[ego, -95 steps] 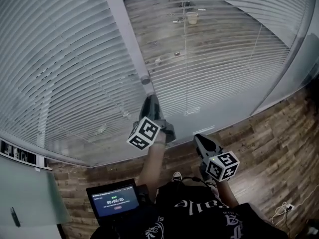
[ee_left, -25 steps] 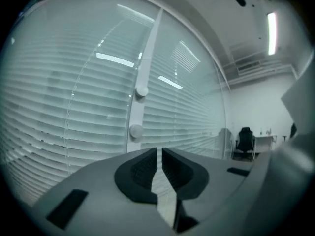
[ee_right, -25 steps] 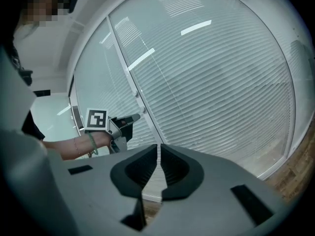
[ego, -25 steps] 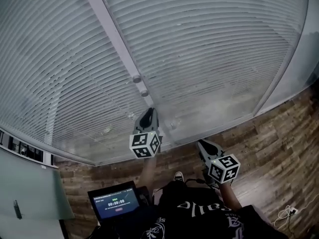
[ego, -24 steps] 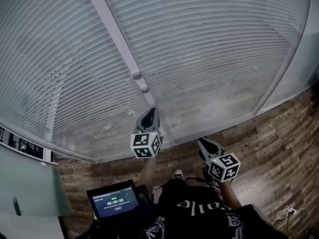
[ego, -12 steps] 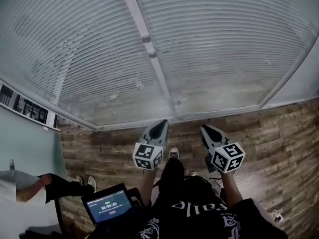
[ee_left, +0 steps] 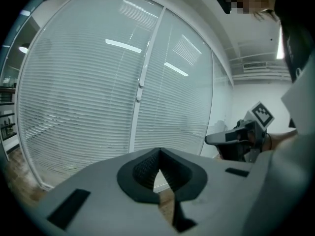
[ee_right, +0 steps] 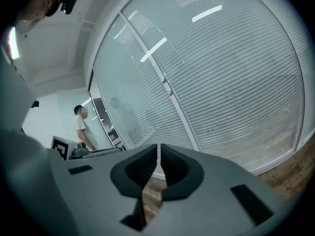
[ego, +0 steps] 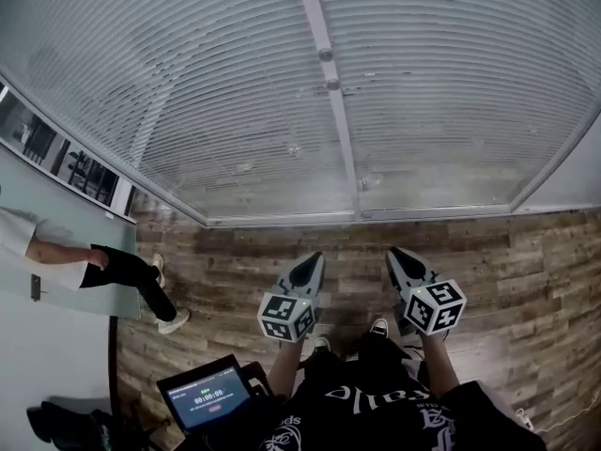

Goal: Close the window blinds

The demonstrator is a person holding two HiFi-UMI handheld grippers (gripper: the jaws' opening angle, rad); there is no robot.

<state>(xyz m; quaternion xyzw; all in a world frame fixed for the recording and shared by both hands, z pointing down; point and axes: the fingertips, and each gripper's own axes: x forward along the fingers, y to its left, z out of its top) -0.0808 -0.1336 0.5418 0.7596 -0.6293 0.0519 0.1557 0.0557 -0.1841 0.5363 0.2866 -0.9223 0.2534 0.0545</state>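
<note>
The window blinds (ego: 188,92) hang with their slats turned flat and nothing showing through, on both sides of a white mullion (ego: 340,130) that carries two small knobs (ego: 326,54). In the gripper views the blinds (ee_left: 83,97) (ee_right: 231,82) stand well ahead. My left gripper (ego: 313,257) is held over the wood floor, away from the window; its jaws meet at the tip (ee_left: 158,152) with nothing between them. My right gripper (ego: 395,253) is beside it, also off the window, with its jaws together (ee_right: 158,146) and empty.
A person (ego: 103,269) stands at the left by a pale wall, also seen in the right gripper view (ee_right: 83,127). A lit screen (ego: 208,400) sits low at my left. Wood floor (ego: 526,252) runs along the window's base. Shelving (ego: 75,163) shows far left.
Earlier the right pane's slats were open with the outside showing; now they are flat. Both grippers have drawn back from the window over the floor, and a person has come into view at the left.
</note>
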